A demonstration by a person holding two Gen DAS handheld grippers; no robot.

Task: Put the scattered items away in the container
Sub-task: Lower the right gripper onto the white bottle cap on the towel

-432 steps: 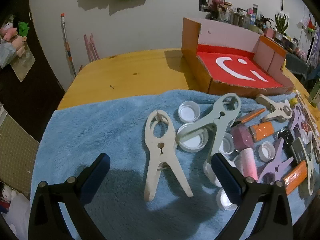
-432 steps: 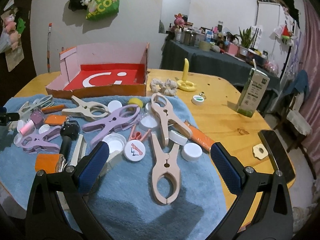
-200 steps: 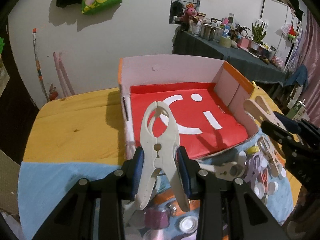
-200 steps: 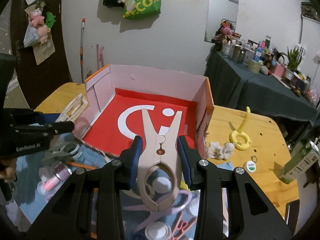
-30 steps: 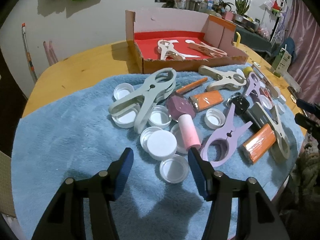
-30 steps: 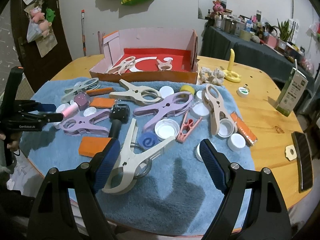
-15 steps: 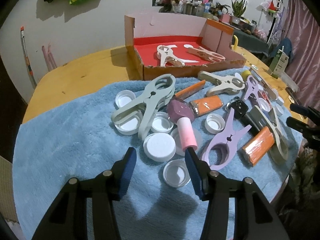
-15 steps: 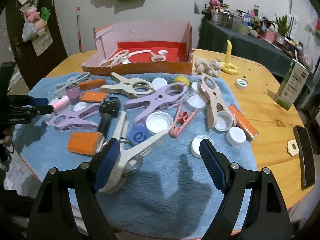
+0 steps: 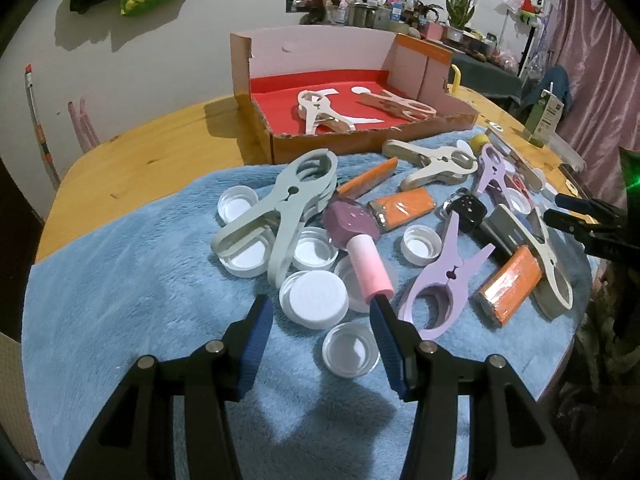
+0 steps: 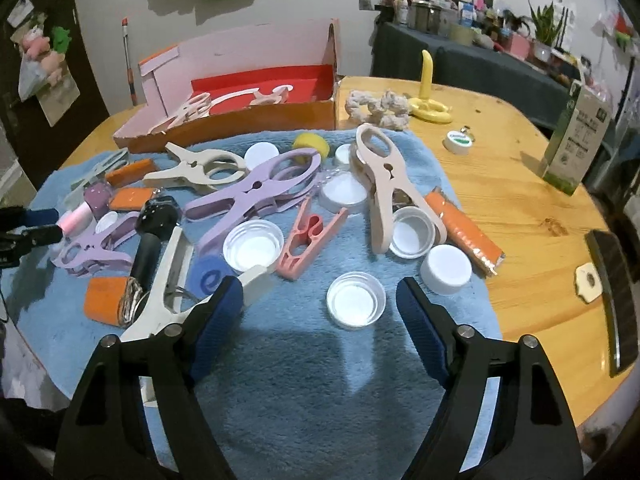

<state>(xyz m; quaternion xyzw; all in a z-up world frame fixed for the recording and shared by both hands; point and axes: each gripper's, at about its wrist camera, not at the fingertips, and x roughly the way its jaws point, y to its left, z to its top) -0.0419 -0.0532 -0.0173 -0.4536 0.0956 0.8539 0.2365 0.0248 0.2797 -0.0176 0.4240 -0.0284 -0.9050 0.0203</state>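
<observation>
I had both grippers low over the fluffy blue towel, which I took as my landmark. The left gripper had its fingers spread, nothing between the blue pads, with a solid white bottle cap and a clear shallow lid lying just ahead of them. The right gripper was also spread wide and empty, an open white cap sitting on the towel between its fingertips.

The open cardboard box with the red floor stood on the wooden table at the towel's far edge. Only my left view looked into it well: a cream plastic clamp and a pale pink clamp lay inside. From the right view the box's front wall hid most of them.

The left view alone showed the pale green clamp resting across white caps and the purple bottle with a pink cap. The right view alone showed the small coral clothespin, the big beige clamp and, off the towel, the yellow ring-shaped toy and a green-and-white carton.
</observation>
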